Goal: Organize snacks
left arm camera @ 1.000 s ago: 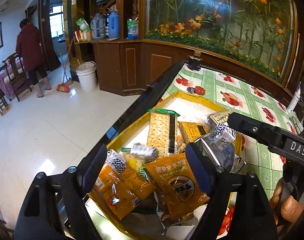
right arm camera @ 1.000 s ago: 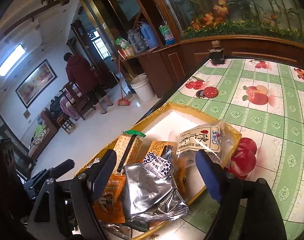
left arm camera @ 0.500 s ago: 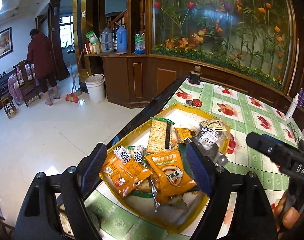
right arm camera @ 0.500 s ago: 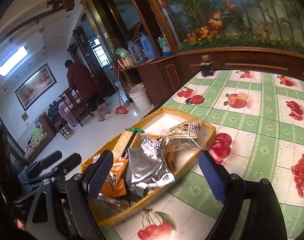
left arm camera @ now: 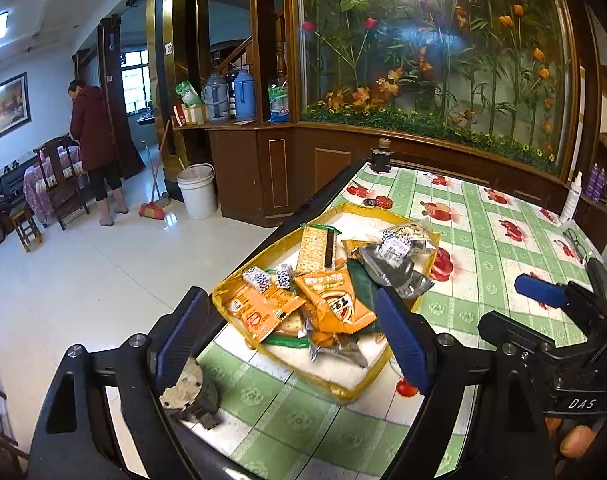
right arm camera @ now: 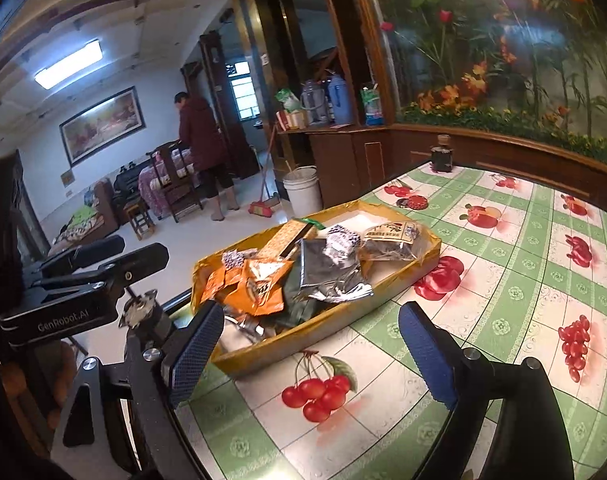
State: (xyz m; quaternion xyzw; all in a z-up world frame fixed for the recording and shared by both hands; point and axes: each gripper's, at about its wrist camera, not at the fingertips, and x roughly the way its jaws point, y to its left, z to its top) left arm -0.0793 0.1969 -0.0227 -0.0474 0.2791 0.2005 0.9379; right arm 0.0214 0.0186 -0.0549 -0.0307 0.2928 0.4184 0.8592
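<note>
A yellow tray (left arm camera: pixel 345 390) (right arm camera: pixel 387 286) sits near the table's left edge, heaped with snack packets: orange packets (left arm camera: pixel 333 300) (right arm camera: pixel 259 284), a cracker pack (left arm camera: pixel 317 246), a silver foil bag (left arm camera: pixel 397 270) (right arm camera: pixel 327 270) and a clear bag of dark snacks (right arm camera: pixel 389 240). My left gripper (left arm camera: pixel 295 340) is open and empty, held back from the tray's near end. My right gripper (right arm camera: pixel 311 350) is open and empty, above the tablecloth in front of the tray; it also shows at the right of the left wrist view (left arm camera: pixel 543 296).
The table has a green checked fruit-print cloth (right arm camera: pixel 515 292). A dark jar (left arm camera: pixel 381 156) stands at its far edge, a spray bottle (left arm camera: pixel 571 200) and glasses (left arm camera: pixel 575 240) at the right. A round metal fitting (left arm camera: pixel 191 392) sits at the near left edge. A person (left arm camera: pixel 97 148) stands across the room.
Both grippers have pulled back and up from the tray, which now looks smaller and farther away. The packets lie still in the tray. Both grippers stay open and empty.
</note>
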